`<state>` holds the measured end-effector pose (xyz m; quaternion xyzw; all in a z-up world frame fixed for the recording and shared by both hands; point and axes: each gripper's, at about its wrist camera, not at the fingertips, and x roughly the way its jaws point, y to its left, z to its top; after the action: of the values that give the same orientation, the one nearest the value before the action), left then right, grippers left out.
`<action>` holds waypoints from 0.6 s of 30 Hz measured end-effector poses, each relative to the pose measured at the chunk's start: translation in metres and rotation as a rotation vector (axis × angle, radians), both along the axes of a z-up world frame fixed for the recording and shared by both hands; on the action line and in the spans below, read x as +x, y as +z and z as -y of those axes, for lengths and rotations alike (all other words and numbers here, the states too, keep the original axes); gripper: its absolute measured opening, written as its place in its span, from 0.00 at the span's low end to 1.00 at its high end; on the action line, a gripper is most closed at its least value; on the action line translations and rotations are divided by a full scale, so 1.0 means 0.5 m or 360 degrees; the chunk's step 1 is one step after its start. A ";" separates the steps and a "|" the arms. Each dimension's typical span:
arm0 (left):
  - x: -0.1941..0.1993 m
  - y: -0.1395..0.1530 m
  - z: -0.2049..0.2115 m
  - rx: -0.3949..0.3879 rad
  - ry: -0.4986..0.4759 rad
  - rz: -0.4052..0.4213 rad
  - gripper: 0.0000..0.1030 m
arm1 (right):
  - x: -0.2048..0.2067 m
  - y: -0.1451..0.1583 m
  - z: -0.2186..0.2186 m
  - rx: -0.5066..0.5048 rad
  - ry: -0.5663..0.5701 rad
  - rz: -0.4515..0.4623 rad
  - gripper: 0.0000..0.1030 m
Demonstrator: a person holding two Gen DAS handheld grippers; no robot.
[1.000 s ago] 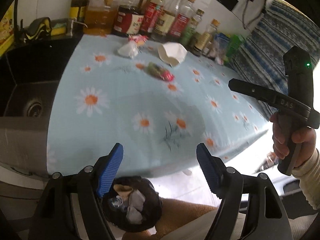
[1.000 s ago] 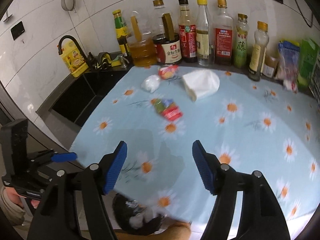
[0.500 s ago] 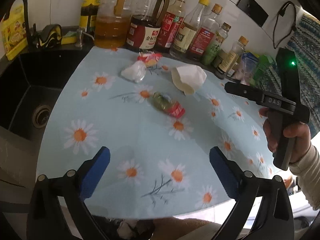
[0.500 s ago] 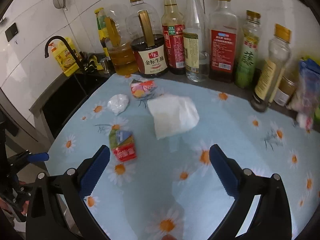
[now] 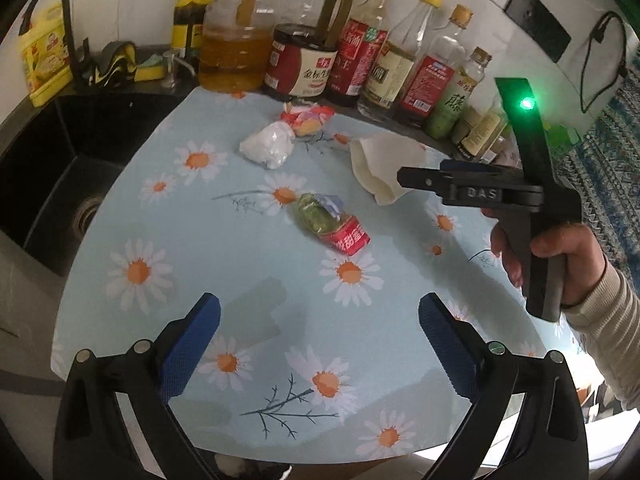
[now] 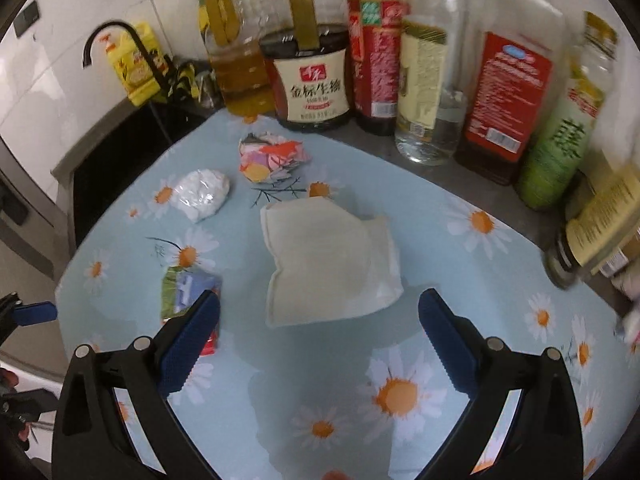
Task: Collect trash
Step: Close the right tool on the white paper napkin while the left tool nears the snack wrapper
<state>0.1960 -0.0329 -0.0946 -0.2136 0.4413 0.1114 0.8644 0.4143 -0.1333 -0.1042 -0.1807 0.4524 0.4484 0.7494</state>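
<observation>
Both grippers, left (image 5: 319, 334) and right (image 6: 319, 332), are wide open and empty. White paper bag (image 6: 328, 264) lies just ahead of the right one; closing could squash it or nudge the red-green wrapper (image 6: 188, 294) by its left finger. Bottles (image 6: 504, 92) stand behind, part-full. Left one faces that wrapper (image 5: 330, 226) on the surface (image 5: 224, 248).

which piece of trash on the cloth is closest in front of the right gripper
The flattened white paper bag, lying just ahead of the open right gripper. The white wad and colourful wrapper lie farther back; the red-green packet sits off to the side.
</observation>
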 end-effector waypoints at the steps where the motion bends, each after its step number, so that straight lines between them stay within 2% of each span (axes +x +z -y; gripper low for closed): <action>1: 0.000 -0.003 0.001 -0.0002 0.0005 -0.0007 0.94 | 0.002 -0.005 -0.006 -0.0019 0.0010 0.0017 0.95; 4: 0.002 -0.009 0.007 0.0000 0.0015 -0.0036 0.94 | 0.008 -0.017 -0.018 -0.0050 0.0017 0.0086 0.95; 12: 0.009 -0.019 0.011 0.0003 0.0035 -0.0080 0.94 | 0.042 -0.056 -0.030 -0.0091 0.0005 0.0010 0.95; 18: 0.022 -0.020 0.014 0.0006 0.0036 -0.0088 0.94 | 0.040 -0.061 -0.042 -0.0090 0.0036 -0.0002 0.95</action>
<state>0.2070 -0.0399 -0.1046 -0.2138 0.4625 0.1278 0.8509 0.4344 -0.1122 -0.1349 -0.2067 0.4633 0.4439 0.7386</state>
